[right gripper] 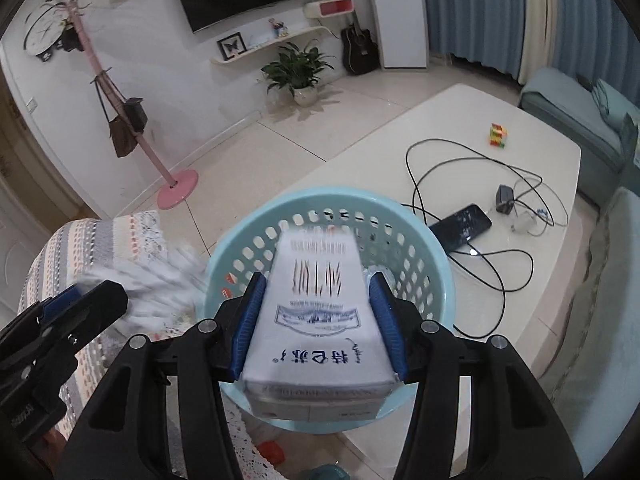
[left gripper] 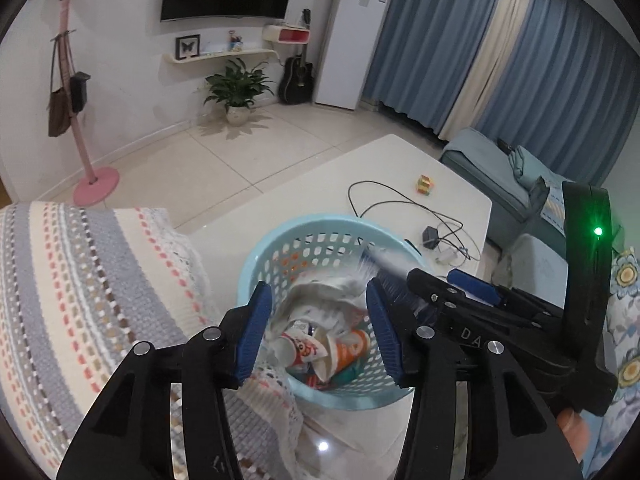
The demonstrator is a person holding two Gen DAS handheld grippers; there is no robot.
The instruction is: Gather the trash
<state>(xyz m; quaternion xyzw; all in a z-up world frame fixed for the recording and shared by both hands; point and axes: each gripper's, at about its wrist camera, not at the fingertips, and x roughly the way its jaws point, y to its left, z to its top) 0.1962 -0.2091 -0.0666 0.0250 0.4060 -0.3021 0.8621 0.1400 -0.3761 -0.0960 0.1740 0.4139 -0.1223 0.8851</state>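
Basket (left gripper: 256, 248): pale blue, perforated; holds crumpled paper cups (left gripper: 320, 350).
Left tongs (left gripper: 316, 332): parted, empty.
Right tongs (right gripper: 316, 328): clamping white carton (right gripper: 316, 320); print illegible.

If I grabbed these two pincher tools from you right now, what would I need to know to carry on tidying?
Left gripper: open, nothing between its blue pads, poised above the round light-blue plastic basket.
Right gripper: shut on a white milk carton with blue print, held over the same basket.
In the basket: crumpled white paper and printed paper cups.
Done: several pieces binned.
Left: probably release the carton into the basket. On the white table remain a black cable, a dark phone, a small charger and a colourful cube, likely not trash.
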